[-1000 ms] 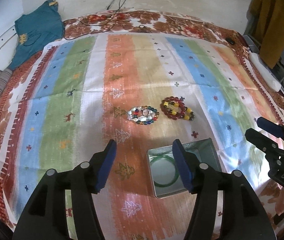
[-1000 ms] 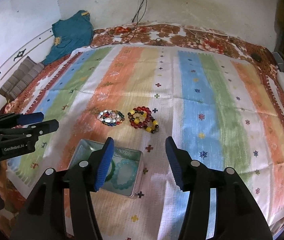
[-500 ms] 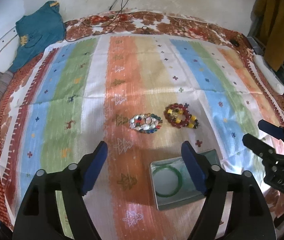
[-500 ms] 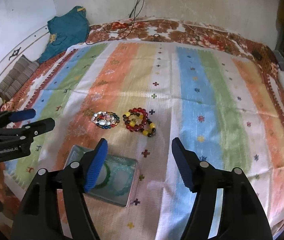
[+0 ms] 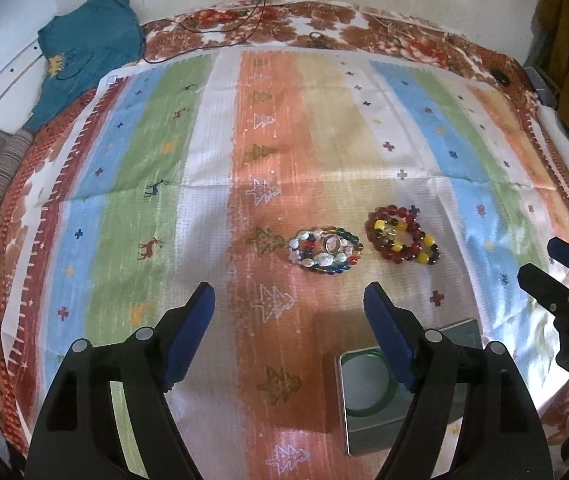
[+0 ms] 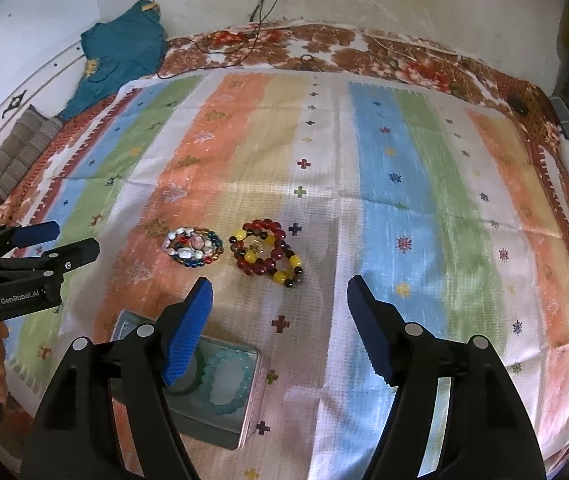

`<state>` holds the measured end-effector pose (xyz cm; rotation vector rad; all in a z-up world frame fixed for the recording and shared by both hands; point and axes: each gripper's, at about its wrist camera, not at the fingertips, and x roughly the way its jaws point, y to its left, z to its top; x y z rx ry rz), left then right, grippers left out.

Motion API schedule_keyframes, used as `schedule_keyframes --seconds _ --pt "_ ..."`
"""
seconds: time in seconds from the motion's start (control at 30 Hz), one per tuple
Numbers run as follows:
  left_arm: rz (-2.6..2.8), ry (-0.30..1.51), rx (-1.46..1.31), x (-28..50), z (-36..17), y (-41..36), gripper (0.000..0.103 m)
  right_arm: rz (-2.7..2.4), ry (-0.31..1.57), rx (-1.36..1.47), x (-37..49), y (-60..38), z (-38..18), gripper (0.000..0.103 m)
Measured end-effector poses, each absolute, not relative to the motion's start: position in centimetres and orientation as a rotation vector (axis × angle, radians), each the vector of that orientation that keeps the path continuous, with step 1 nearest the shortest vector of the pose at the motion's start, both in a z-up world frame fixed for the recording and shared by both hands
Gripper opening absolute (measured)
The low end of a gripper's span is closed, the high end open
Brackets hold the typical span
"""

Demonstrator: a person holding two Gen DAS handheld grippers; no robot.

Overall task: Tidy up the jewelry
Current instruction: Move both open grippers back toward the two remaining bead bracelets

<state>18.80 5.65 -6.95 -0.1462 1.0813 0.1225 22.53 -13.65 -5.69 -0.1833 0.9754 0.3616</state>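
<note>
Both of my tongs have spread wider than a moment ago, and the tin box has slid lower in my views as I moved toward the bracelets. My left tongs (image 5: 288, 322) are spread with nothing between them. My right tongs (image 6: 278, 316) are spread and empty too.

I use the tin box (image 6: 244, 412) as my marker. Two bracelets lie past it on the striped cloth (image 6: 404, 208). The shiny glass bracelet (image 6: 193, 247) sits beyond the box's left side. The red and yellow bracelet (image 6: 268, 252) sits just beside that one, a little to the right. A green ring (image 5: 364, 410) and a pale blue bead bracelet (image 6: 230, 386) already lie inside the box.

What could go wrong? The beads are round, smooth and hard, so I think they could slip out of my flat blue pads (image 6: 186, 336). The two bracelets lie so close that I might bump one while I pinch the other. The cloth is soft and thin, with fold lines, so my tongs might pinch it up too. The box looks light and has thin metal walls, so a knock could push it along the bed.
</note>
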Motion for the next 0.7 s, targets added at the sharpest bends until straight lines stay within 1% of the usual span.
schedule_keyframes --seconds 0.5,0.7 --pt "0.144 1.156 -0.163 21.8 -10.2 6.3 0.076 0.354 1.018 -0.231 24.7 -12.2 -7.8 0.07" --pt "0.136 1.154 -0.16 22.6 -10.5 5.8 0.076 0.357 1.033 -0.226 25.6 -11.8 -8.4 0.07"
